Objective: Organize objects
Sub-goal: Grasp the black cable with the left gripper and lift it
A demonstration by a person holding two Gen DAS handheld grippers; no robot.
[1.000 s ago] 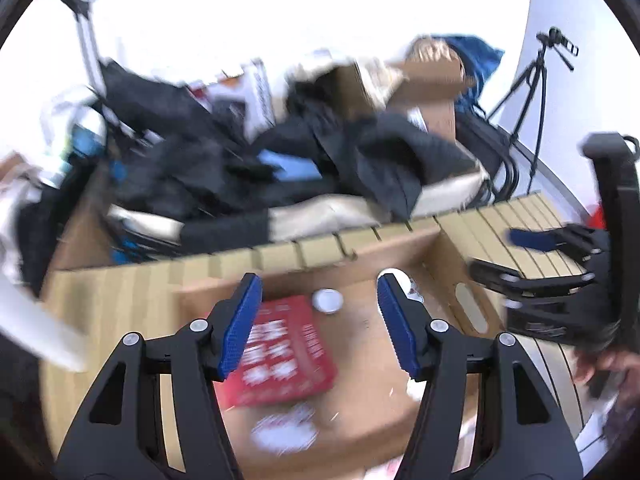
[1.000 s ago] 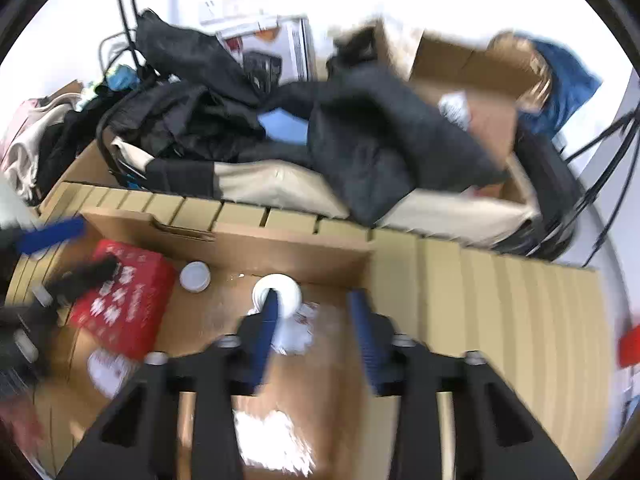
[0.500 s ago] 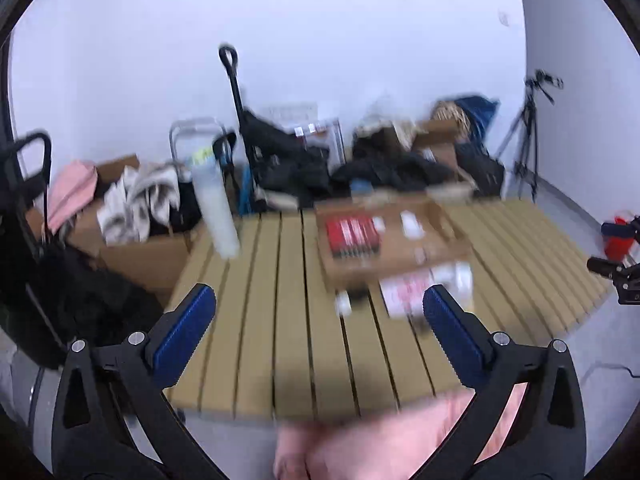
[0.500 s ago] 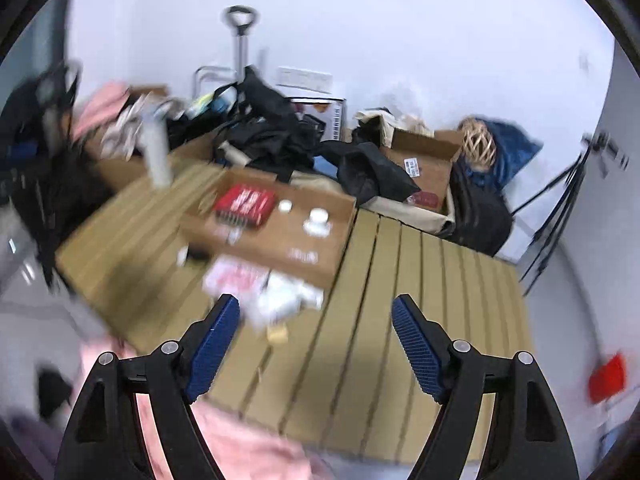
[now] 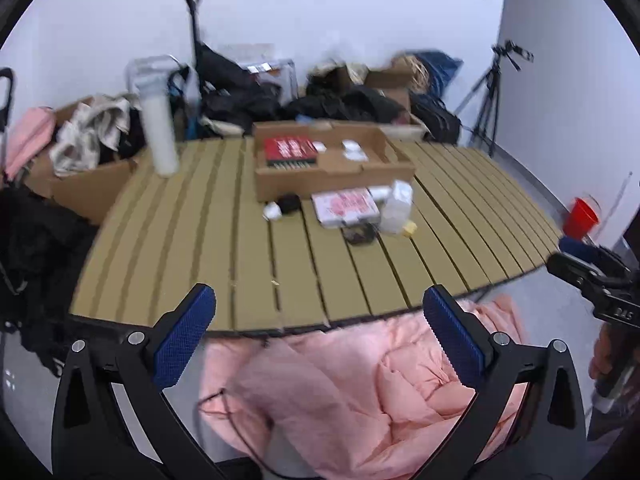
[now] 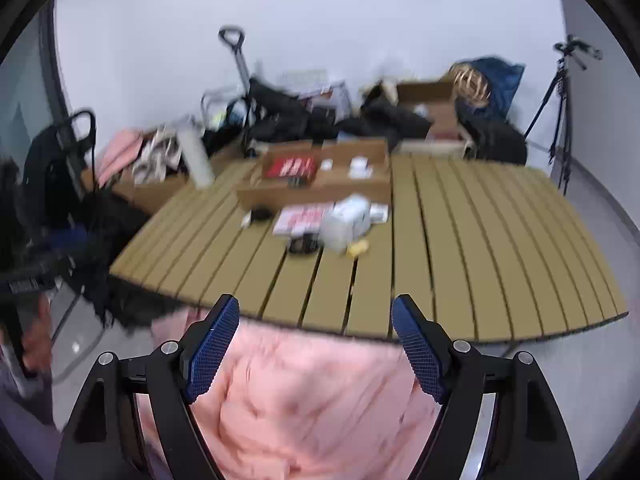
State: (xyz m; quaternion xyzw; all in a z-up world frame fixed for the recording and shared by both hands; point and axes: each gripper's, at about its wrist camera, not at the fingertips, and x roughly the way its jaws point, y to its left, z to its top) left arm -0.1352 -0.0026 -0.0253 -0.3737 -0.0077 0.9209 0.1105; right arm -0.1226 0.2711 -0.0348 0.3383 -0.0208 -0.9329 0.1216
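Observation:
A shallow cardboard box (image 5: 332, 172) (image 6: 320, 184) stands at the far side of the slatted table (image 5: 224, 248) (image 6: 480, 240) and holds a red packet (image 5: 290, 148) (image 6: 290, 167) and small white items. In front of it lie a pink-and-white packet (image 5: 345, 206) (image 6: 300, 218), a white bottle (image 5: 396, 206) (image 6: 346, 220), a black item (image 5: 289, 203) and a small yellow piece (image 5: 409, 229). My left gripper (image 5: 318, 334) and right gripper (image 6: 316, 346) are open and empty, held back off the table's near edge above pink cloth.
Pink cloth (image 5: 360, 392) (image 6: 312, 400) lies below the near edge. A tall white cylinder (image 5: 158, 136) stands at the table's left rear. Bags, clothes and boxes (image 5: 320, 96) pile behind. A tripod (image 5: 492, 92) and a red cup (image 5: 581, 218) are to the right.
Both grippers have pulled far back from the cardboard box to beyond the table's near edge and have opened wider. The whole table has come into view.

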